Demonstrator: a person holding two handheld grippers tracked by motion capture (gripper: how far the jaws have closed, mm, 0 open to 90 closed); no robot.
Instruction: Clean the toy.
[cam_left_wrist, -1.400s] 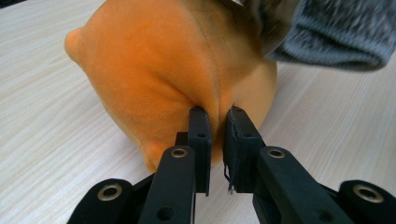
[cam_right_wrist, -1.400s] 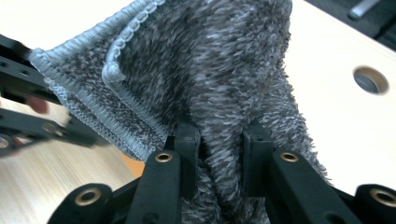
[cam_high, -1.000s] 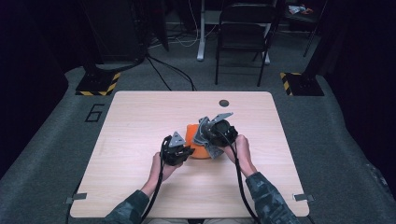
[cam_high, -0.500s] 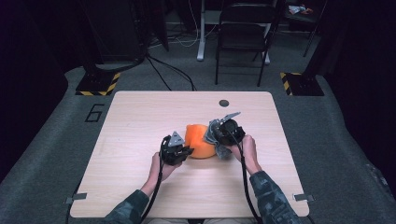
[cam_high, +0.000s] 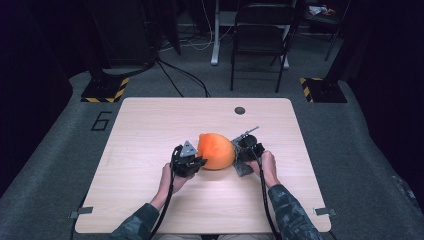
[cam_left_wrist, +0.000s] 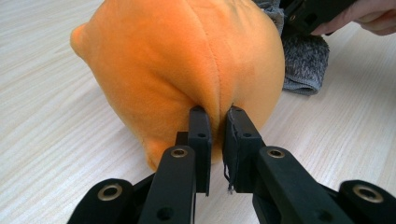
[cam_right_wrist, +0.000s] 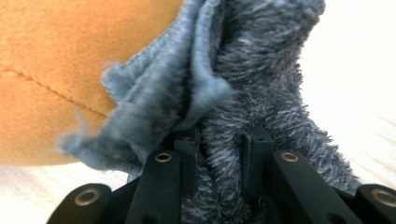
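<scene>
An orange plush toy rests on the wooden table between my two grippers. My left gripper is at its left side, jaws shut on a fold of the orange fabric along a seam; in its own view the left gripper pinches that fold. On the toy's right side, low over the table, my right gripper is shut on a grey fuzzy cloth. Seen from the right gripper, the grey cloth bunches between the jaws against the orange plush.
A small dark round spot sits near the table's far edge. A black chair and cables stand on the floor beyond the table. The person's other hand holds the right gripper behind the grey cloth.
The right hand has sunk toward the table and shifted right with the grey cloth, so more of the orange plush shows. The left hand has kept still.
</scene>
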